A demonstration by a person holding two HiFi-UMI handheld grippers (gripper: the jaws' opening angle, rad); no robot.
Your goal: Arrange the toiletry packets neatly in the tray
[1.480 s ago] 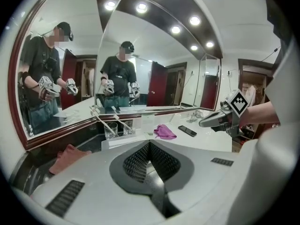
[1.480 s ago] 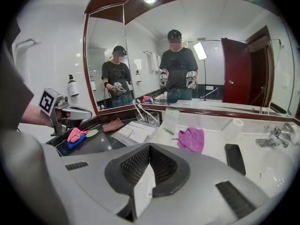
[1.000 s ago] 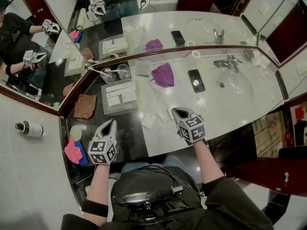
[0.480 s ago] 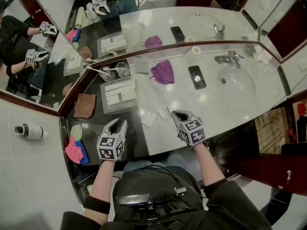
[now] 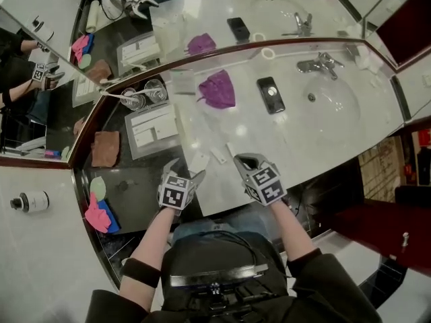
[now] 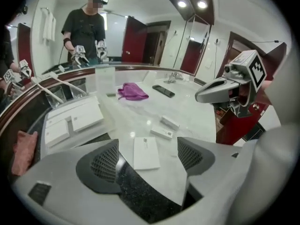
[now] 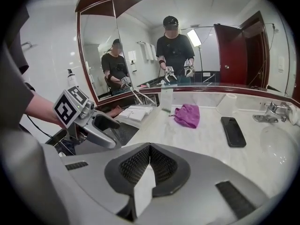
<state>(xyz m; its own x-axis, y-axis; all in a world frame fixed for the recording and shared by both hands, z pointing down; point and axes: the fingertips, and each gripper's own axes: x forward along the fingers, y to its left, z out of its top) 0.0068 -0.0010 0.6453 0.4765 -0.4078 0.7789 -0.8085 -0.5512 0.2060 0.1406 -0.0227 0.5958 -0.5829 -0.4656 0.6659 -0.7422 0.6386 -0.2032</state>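
Marble counter [image 5: 303,133]: three loose packets [image 6: 146,152], fourth packet [image 7: 143,191] in right gripper [image 7: 150,157]

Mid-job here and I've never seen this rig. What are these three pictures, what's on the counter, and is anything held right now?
There is no robot: a person holds a two-jaw gripper in each hand. The head view looks down from the person's head onto a bathroom counter; each gripper view rides on one gripper and looks along its jaws. The left gripper has just been opening; its jaws stand wide over a flat packet lying on the counter, not gripped. The right gripper is shut on a white packet. Two smaller packets lie loose nearby. The tray at the left holds more packets. Further back lie a purple cloth and a phone.
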